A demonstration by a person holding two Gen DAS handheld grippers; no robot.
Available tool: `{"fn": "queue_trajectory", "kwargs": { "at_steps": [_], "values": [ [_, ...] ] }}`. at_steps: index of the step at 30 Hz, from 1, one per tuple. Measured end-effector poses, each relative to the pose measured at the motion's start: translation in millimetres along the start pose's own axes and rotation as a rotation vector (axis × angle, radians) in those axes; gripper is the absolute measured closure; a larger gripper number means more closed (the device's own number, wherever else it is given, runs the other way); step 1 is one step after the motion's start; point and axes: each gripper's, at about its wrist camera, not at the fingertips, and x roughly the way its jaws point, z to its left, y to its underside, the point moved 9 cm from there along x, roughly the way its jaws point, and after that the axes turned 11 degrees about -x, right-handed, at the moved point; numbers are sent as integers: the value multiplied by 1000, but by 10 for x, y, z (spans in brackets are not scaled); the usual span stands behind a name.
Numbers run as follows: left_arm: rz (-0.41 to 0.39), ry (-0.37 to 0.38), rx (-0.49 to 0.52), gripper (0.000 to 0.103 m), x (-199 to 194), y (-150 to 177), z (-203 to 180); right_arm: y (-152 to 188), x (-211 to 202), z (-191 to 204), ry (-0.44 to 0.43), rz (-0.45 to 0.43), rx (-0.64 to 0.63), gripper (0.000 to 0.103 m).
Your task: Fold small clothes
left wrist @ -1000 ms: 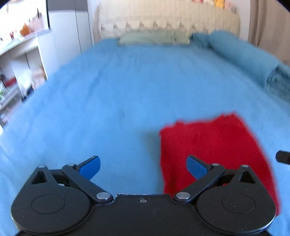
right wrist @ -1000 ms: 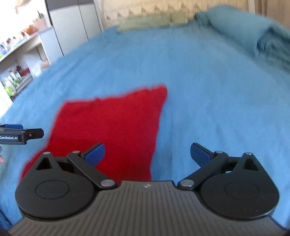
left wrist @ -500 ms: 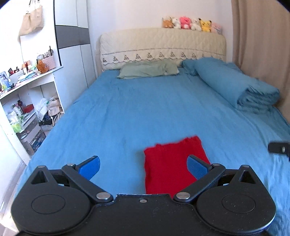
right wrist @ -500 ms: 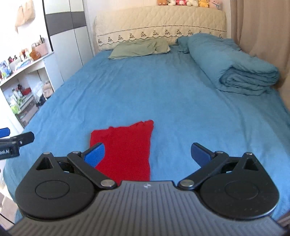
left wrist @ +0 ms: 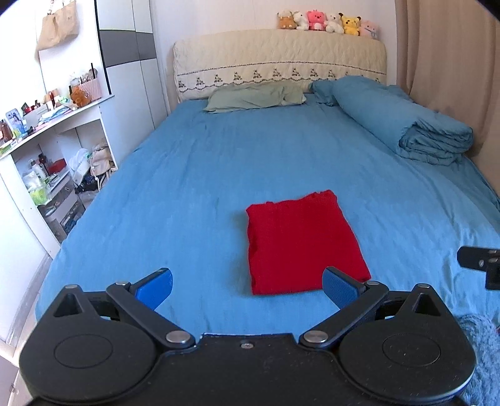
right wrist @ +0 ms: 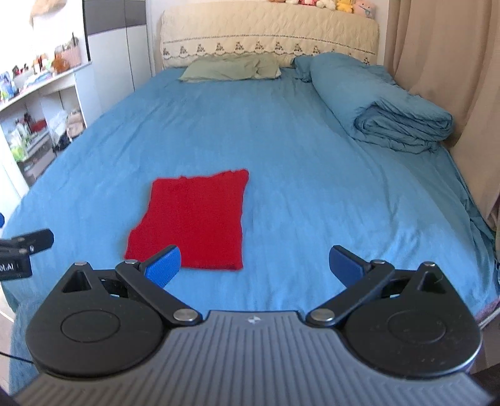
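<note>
A small red garment (left wrist: 303,242) lies folded into a flat rectangle on the blue bedsheet (left wrist: 218,175), near the foot of the bed. It also shows in the right wrist view (right wrist: 193,220). My left gripper (left wrist: 247,289) is open and empty, held back and above the garment's near edge. My right gripper (right wrist: 254,265) is open and empty, held back above the bed, with the garment in front of its left finger. The tip of the right gripper shows at the left wrist view's right edge (left wrist: 478,260). The left gripper's tip shows at the right wrist view's left edge (right wrist: 25,246).
A folded blue duvet (left wrist: 403,121) lies along the bed's right side by a beige curtain (left wrist: 450,68). A green pillow (left wrist: 256,96) rests at the headboard (left wrist: 278,59), which has plush toys (left wrist: 328,23) on top. White cluttered shelves (left wrist: 47,146) stand left of the bed.
Both grippers have pulled back and up from the red garment, which lay close under them a second ago. It now lies farther off, flat on the bed. Both grippers stay open.
</note>
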Motion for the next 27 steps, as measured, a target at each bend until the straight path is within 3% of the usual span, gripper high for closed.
{"fn": "queue_trajectory", "kwargs": {
  "at_steps": [8,27],
  "values": [
    [12,17,-3,0,-25,84,-55,215,35,93,-3,49,-7,0],
    [1,30,0,0,-6,75,-107,269,71,-5,-3,73,29,0]
  ]
}}
